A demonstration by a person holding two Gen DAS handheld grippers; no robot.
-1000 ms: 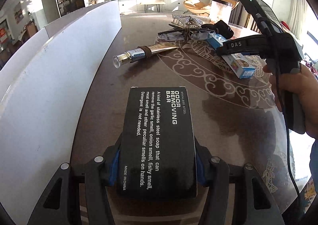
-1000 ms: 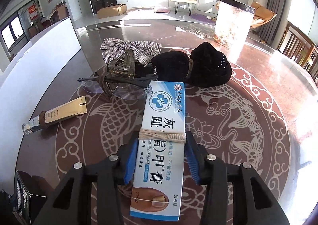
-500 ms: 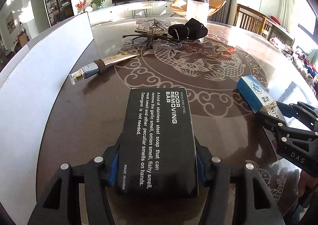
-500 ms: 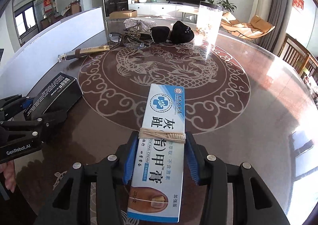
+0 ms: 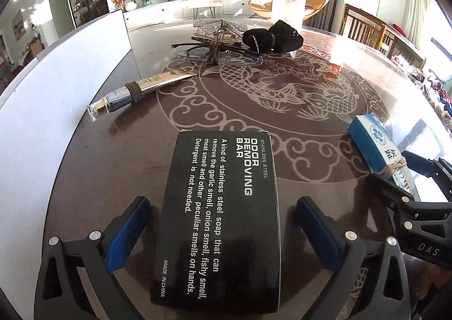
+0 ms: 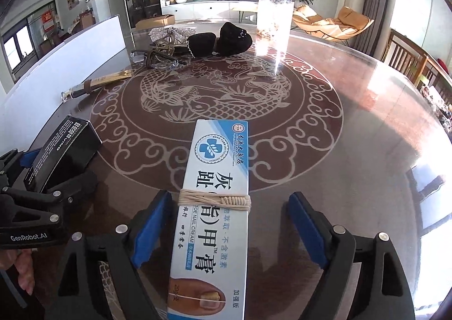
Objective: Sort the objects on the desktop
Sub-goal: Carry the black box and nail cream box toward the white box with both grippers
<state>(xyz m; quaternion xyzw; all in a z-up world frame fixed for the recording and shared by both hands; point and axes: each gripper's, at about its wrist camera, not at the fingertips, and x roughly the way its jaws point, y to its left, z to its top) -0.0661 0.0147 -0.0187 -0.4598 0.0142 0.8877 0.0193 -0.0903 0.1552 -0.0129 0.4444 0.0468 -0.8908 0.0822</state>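
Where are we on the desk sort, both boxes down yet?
Yes: black soap box and blue cream box lie at the near table edge, released; left gripper and right gripper have just opened around them. Nothing in hand. Left: gold tube, glasses, silver bow, black pouch.

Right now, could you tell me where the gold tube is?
The gold tube lies at the table's left side beside the white board, just in front of the glasses.

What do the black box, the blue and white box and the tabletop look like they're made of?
Black box: matte printed cardboard, judging by its folded edges. Blue and white box: glossier printed cardboard, tied with string. Tabletop: probably glass or lacquer over a dark patterned surface, given its mirror-like glare.
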